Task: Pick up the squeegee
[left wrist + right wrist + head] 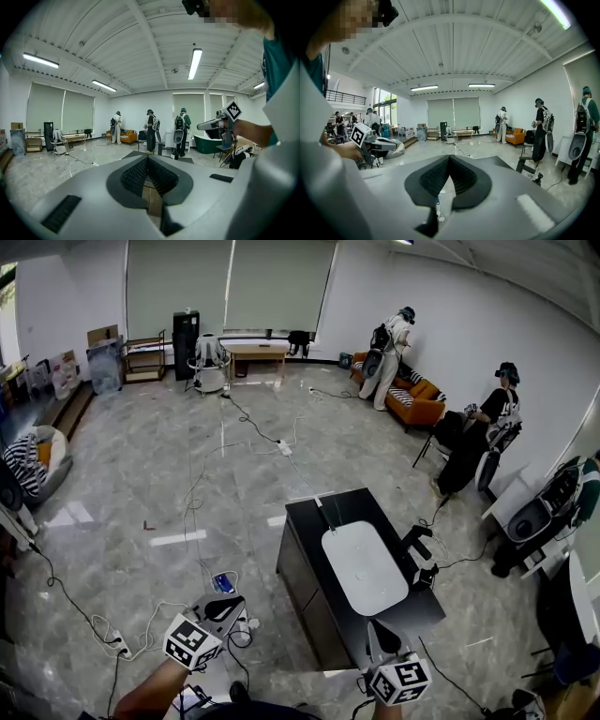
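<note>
Left gripper (148, 159), right gripper (449, 159): pale grey moulded shells, black ribbed fingers (433, 177) in a dark spade-shaped recess. Head view, toward 6 o'clock of each: left marker cube (192, 641), right marker cube (398, 679), white with black squares. Person wears teal top (277, 56), black head-mounted camera (193, 5)

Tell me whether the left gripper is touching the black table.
Apart. The head view shows the left gripper held over the floor, with a strip of grey tiles between it and the black table.
</note>
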Motion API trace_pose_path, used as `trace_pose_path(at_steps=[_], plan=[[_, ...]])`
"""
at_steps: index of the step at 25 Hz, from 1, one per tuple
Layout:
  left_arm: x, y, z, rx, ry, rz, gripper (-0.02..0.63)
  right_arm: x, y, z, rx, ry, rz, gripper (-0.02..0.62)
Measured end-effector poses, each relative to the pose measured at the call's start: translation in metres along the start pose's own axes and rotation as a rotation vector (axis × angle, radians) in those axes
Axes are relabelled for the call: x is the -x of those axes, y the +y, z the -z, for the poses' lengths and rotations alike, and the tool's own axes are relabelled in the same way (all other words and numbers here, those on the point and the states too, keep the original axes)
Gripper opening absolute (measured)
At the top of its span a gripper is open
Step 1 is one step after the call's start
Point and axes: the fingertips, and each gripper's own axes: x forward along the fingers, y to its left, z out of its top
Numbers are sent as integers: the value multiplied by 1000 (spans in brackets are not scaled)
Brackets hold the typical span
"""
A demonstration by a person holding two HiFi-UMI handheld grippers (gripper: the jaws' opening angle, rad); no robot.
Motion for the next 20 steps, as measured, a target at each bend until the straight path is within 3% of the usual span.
trace_pose_path(at_steps=[7, 20], plan=[[-7, 27, 18, 14, 18, -11, 6, -34, 5, 6, 10, 18, -25, 11], [-75, 50, -8, 77, 4, -179, 6, -123, -76, -28, 38, 27, -178, 11]])
